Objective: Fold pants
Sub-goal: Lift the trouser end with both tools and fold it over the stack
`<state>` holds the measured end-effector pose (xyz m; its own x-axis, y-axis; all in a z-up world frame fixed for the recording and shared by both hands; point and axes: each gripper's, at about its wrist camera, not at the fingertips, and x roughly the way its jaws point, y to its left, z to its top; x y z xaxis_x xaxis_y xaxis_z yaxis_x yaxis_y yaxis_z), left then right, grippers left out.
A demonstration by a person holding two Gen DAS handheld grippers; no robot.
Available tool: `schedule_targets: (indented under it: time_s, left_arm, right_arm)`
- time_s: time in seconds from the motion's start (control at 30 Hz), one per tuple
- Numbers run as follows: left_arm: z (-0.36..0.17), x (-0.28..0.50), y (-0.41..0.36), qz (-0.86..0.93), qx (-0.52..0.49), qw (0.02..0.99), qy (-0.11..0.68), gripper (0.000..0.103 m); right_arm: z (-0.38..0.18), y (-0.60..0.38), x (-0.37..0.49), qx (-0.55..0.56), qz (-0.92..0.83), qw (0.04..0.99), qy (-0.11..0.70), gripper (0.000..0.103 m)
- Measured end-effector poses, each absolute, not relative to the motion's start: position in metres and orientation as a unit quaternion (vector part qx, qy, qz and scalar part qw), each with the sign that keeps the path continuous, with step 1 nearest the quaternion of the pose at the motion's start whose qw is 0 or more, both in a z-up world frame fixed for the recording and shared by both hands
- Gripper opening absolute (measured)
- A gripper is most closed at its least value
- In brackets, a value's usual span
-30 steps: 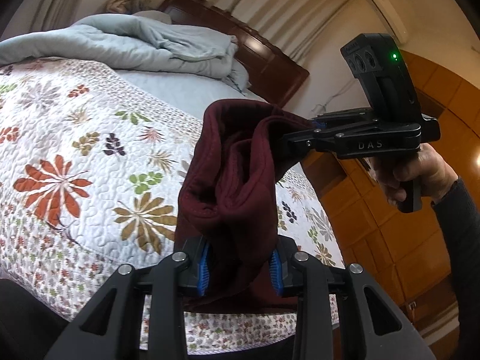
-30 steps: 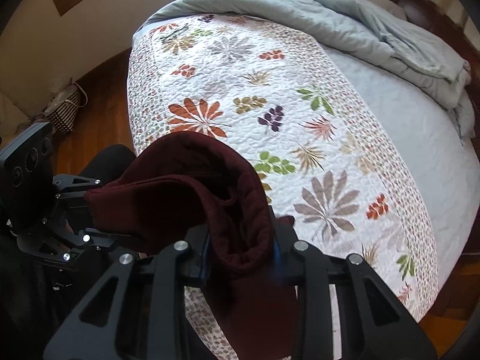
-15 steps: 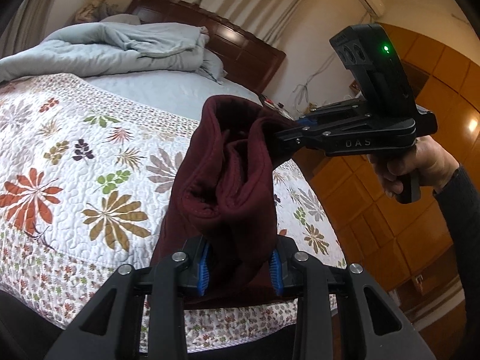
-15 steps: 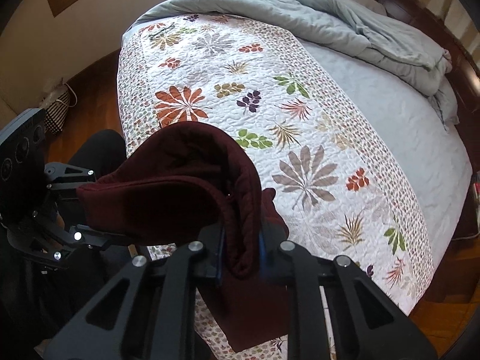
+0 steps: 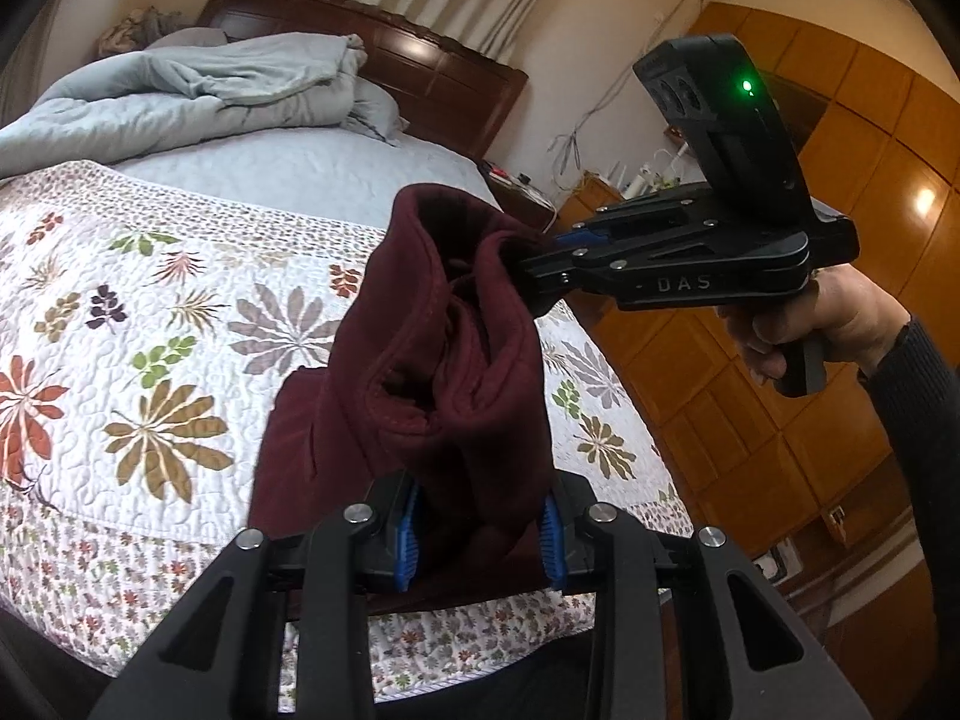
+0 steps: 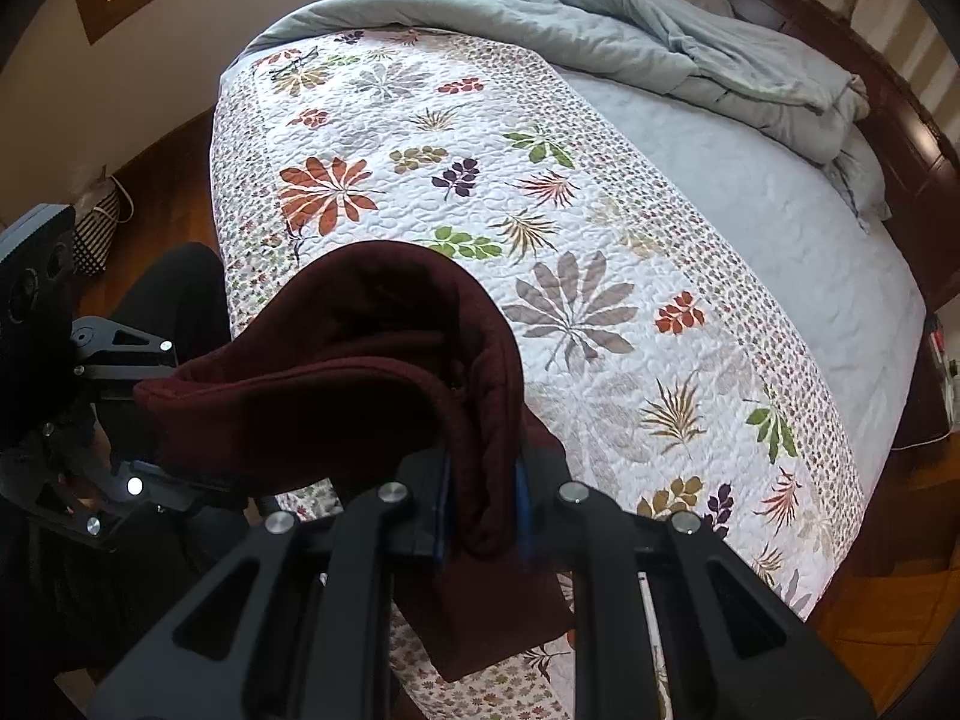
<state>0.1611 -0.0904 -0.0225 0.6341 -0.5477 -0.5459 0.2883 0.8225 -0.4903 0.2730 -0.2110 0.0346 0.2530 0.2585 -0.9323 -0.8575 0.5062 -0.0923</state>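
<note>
Both grippers hold the maroon pants up over the near edge of the bed.

Left wrist view: the left gripper [image 5: 477,531] clamps the bunched pants [image 5: 444,360]; the right gripper [image 5: 543,267] pinches their far right edge, above the floral quilt [image 5: 150,312].
Right wrist view: the right gripper [image 6: 483,516] grips a fold of pants [image 6: 360,372], the left gripper [image 6: 150,468] holding the left end.

Both grippers [image 5: 480,531] [image 6: 483,516] clamped — level, raised.

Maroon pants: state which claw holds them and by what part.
Both. Left claw and right claw each pinch the bunched upper edge of the maroon pants.
</note>
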Motion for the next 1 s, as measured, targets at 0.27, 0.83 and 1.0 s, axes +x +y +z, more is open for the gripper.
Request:
schedule_targets:
  time_s: [0.27, 0.83, 1.0]
  left_arm:
    - [-0.036, 0.165, -0.119, -0.251, -0.161, 0.881, 0.368, 0.032]
    - [-0.068, 0.179, -0.177, -0.280, -0.130, 0.865, 0.396, 0.032]
    - [-0.077, 0.183, -0.191, -0.284, -0.122, 0.861, 0.404, 0.032]
  right_arm:
    - [0.019, -0.237, 0.270, -0.329, 0.374, 0.733, 0.464, 0.015]
    - [-0.023, -0.296, 0.274, -0.337, 0.356, 0.741, 0.459, 0.014]
    - [-0.038, -0.310, 0.275, -0.335, 0.353, 0.740, 0.464, 0.014]
